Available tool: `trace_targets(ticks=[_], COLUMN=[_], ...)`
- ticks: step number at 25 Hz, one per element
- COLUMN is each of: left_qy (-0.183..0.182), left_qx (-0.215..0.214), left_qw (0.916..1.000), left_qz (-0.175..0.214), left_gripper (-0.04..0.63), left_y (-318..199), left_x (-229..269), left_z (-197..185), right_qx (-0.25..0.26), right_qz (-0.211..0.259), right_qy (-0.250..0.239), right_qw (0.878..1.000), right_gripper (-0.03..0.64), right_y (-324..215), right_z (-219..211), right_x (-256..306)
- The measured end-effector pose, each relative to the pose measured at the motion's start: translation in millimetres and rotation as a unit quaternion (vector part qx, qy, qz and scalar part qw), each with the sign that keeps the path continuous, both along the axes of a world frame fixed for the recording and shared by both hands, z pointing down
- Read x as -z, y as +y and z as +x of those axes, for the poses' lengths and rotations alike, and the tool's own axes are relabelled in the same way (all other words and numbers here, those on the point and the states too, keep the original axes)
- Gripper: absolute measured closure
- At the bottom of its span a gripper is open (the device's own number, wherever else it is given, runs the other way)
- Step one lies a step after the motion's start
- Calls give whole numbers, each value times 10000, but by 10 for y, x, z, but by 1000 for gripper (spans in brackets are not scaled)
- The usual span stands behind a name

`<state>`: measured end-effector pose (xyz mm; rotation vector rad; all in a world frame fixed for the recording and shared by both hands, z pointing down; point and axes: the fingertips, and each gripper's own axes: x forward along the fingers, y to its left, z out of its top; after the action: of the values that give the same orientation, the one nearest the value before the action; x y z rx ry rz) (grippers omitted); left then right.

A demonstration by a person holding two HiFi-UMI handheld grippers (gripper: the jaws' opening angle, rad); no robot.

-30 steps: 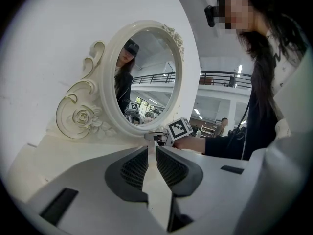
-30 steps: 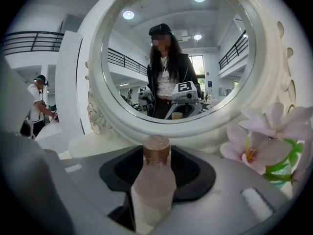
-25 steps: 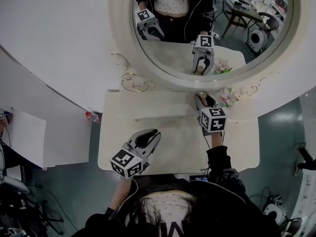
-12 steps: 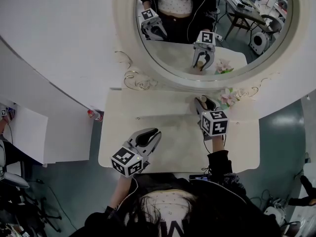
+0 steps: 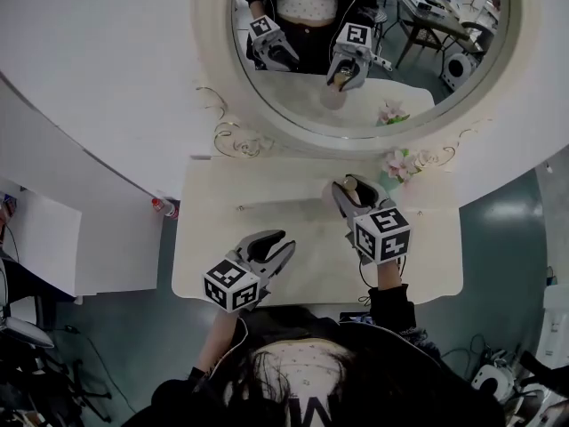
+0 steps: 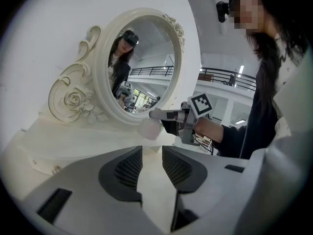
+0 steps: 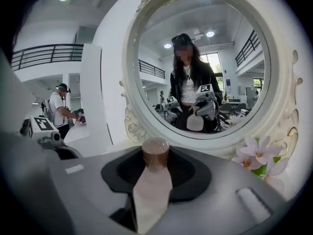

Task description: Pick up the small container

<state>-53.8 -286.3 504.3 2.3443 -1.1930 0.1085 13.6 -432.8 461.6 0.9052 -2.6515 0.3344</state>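
Head view first: grips the small container (image 5: 350, 184) in the right gripper (image 5: 357, 201), centre right of the frame, seemingly lifted off the white table (image 5: 222, 225) and doubled in the round mirror (image 5: 215, 34) above. Keeps the left gripper (image 5: 277, 244) low at lower centre-left, parted and empty. Over to the left gripper view: shows its own jaws standing apart with only table between them, and catches the container mid-frame, pinched by the other tool in front of the mirror's rim. On to the right gripper view: clamps both jaws onto the pale bottle, brown cap (image 7: 155, 151) poking up dead centre, pink flowers (image 7: 261, 155) at right. Reads as a pickup essentially done, with only a steady hold left. Against a second earlier: brings the container away from the flowers at back right toward mid-table, and has just been spreading the left jaws from shut, with nothing caught between.
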Motion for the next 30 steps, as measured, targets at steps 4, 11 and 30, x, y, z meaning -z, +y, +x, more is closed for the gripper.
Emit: trace_targets(ticks=[4, 11, 30], left_qy=[87, 125, 546], left_qx=[-197, -516, -682], left_qw=[9997, 9982, 9959], left_qz=[-142, -273, 226], left_gripper=[448, 373, 367], left_y=[39, 104, 778], left_x=[-69, -154, 209], left_z=[167, 439, 722], right_qx=[268, 759, 1044], right_qz=[138, 205, 69], right_qy=[-158, -359, -531], right_qw=[9994, 9963, 9931], right_gripper=[472, 472, 472], right_y=[272, 822, 1974], right_z=[-65, -179, -177], right_x=[258, 555, 603])
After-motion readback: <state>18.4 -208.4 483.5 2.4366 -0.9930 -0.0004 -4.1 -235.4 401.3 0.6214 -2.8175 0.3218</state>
